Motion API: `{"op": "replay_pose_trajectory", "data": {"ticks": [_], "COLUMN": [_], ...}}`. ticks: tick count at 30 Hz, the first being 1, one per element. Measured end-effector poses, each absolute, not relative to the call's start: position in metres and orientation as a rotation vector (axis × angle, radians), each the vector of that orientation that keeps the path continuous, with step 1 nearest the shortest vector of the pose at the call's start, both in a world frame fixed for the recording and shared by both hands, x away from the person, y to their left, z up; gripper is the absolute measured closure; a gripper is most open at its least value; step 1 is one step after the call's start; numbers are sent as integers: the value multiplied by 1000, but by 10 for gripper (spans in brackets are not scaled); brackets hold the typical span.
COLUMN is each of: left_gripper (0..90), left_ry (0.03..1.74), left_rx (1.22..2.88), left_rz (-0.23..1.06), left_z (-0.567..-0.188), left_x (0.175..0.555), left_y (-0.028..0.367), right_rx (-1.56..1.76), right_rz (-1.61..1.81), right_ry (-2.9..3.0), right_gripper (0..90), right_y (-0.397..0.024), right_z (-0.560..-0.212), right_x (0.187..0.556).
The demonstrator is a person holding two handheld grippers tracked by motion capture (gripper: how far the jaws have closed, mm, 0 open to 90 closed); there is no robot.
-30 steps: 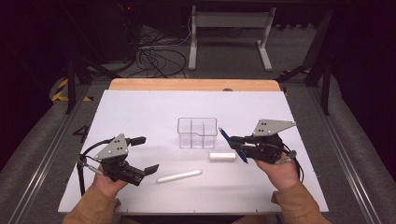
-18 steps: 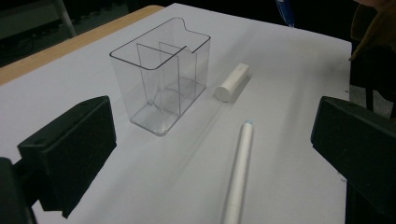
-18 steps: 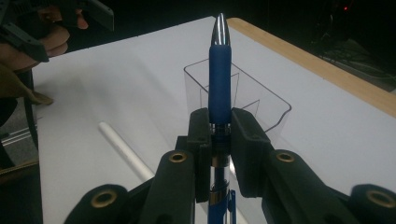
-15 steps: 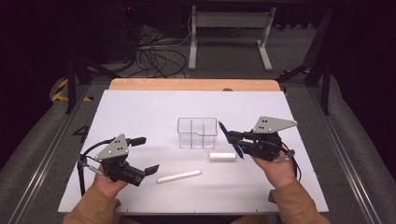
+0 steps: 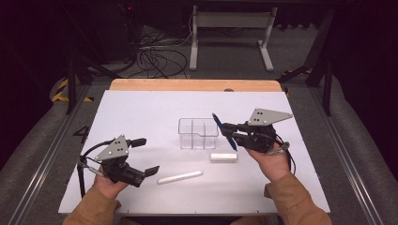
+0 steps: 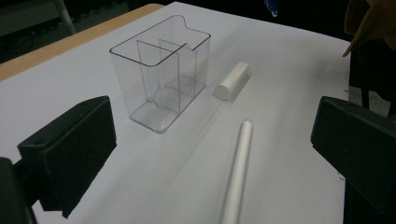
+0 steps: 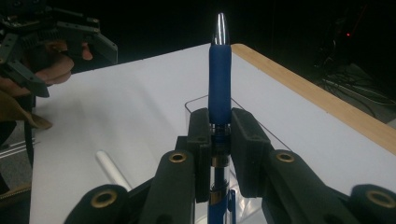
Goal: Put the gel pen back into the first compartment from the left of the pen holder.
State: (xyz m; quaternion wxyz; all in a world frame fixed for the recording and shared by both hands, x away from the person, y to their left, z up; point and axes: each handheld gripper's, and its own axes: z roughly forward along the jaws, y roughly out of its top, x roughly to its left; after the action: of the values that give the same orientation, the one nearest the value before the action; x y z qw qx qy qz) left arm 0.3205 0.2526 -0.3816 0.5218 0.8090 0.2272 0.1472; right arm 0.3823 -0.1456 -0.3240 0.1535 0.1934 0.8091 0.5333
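Note:
A blue pen (image 5: 222, 131) stands steeply between the pads of my right gripper (image 5: 228, 130), which is shut on its lower barrel; its silver tip points up (image 7: 219, 79). The pen hangs at the right edge of a clear, divided plastic box (image 5: 198, 133) in the middle of the white board. My left gripper (image 5: 145, 156) rests open at the near left, nothing between its fingers (image 6: 70, 149). Ahead of it lie a long white pen (image 6: 237, 172) and a short white stick (image 6: 232, 80) beside the box (image 6: 161, 70).
The white board (image 5: 141, 112) lies on a wooden tabletop whose strip shows at the far edge (image 5: 187, 85). Cables and a metal stand are on the dark floor beyond. The other hand with the left gripper (image 7: 46, 42) shows far off in the right gripper view.
My right gripper has shifted slightly up and left with the blue pen, bringing it to the box's right side. The left gripper has stayed put.

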Motion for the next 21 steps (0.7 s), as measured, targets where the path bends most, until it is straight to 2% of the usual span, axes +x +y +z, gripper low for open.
{"op": "replay_pose_trajectory", "data": {"ticks": [21], "left_gripper": [10], "left_ry": [538], "left_rx": [1936], "left_rz": [354], "left_z": [-381], "left_x": [321], "left_y": [254], "right_rx": [510], "right_rz": [1611], "right_ry": [2279], "right_gripper": [788], "right_y": [-106], "right_z": [-314], "right_x": [411]}}
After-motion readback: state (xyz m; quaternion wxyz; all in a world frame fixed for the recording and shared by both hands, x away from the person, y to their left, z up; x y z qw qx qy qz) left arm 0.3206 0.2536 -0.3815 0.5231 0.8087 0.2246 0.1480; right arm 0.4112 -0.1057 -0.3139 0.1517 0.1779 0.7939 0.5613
